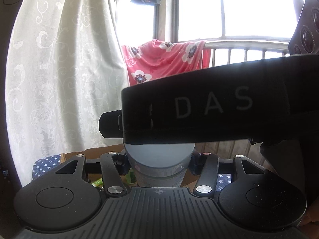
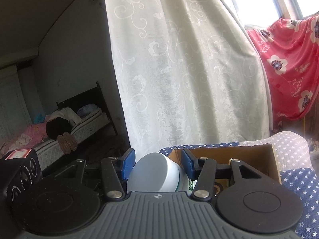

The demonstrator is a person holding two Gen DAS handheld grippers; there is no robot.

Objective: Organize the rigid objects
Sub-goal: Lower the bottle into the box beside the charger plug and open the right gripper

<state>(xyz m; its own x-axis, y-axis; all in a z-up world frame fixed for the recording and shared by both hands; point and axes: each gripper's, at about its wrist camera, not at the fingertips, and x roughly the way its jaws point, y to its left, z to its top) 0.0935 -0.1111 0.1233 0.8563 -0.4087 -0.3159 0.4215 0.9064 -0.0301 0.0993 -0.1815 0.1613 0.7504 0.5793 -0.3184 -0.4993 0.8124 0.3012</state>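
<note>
Gripping grey jar (image 1: 159, 163), left tool (image 1: 159, 159); right tool (image 2: 157, 165) clamps white tub (image 2: 153, 173) by cardboard box (image 2: 257, 149).

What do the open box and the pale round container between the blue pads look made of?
The box looks like plain cardboard: matte brown walls with raw edges. The round container seems to be smooth plastic, pale blue-white with a soft sheen, though glazed ceramic is possible.
</note>
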